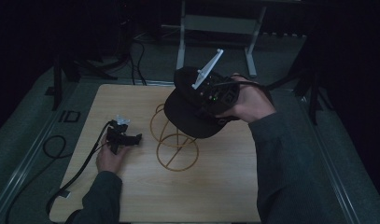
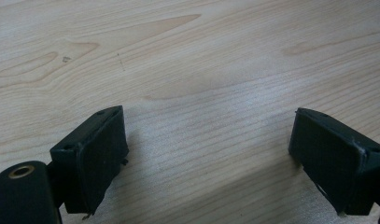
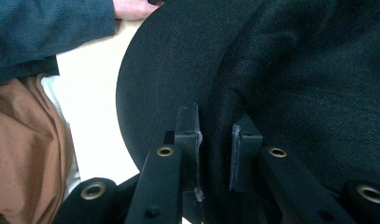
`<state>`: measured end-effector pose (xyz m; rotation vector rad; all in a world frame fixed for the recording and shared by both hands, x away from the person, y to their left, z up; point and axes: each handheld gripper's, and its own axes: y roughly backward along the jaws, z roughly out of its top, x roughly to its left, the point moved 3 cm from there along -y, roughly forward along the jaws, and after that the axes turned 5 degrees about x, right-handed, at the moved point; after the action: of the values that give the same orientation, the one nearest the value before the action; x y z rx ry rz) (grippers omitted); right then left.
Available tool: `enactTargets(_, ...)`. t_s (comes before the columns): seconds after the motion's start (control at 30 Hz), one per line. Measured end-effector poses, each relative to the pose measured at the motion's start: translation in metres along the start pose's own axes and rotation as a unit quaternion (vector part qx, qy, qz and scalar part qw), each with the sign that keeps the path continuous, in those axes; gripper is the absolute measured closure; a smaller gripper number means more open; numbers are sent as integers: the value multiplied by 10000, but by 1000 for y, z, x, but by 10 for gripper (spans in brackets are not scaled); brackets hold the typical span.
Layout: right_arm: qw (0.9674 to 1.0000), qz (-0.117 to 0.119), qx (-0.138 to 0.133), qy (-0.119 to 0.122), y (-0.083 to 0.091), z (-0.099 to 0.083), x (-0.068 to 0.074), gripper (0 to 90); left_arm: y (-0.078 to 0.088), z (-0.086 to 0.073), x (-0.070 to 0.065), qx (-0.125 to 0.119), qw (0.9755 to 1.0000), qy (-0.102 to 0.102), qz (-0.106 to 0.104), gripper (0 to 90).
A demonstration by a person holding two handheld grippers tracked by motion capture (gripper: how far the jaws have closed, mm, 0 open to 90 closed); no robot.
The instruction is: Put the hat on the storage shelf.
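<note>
Gripping a fold of a black cap [image 1: 190, 109], the right tool [image 3: 214, 156] has its jaws nearly closed on the dark woven fabric in the right gripper view, while the high view shows the cap held just above a wooden ring stand [image 1: 173, 137] on the counter [image 1: 211, 186]. Left of the stand, the left tool [image 2: 206, 158] rests low over the counter, jaws wide apart and holding nothing.

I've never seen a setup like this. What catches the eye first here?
A black cap held up over the middle of the wooden table, pinched by the right gripper. Under it stands a golden wire stand. At the left, the left gripper rests open on the tabletop.
</note>
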<state>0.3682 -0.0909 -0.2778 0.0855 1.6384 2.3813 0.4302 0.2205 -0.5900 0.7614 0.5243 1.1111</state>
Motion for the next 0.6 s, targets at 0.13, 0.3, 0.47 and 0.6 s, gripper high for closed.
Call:
enactTargets(0.13,10000,34,24,65,-3,4,3,774,0,0,0,-3,10000,2,2,109)
enactTargets(0.3,9999,45,-5,151,-4,11,6,771,0,0,0,-3,10000,1,5,109)
enactTargets(0.47,9998,43,-32,214,-7,16,10,771,0,0,0,-4,10000,3,3,109)
enactTargets(0.6,9997,93,23,240,-11,18,12,767,0,0,0,-4,10000,3,4,109)
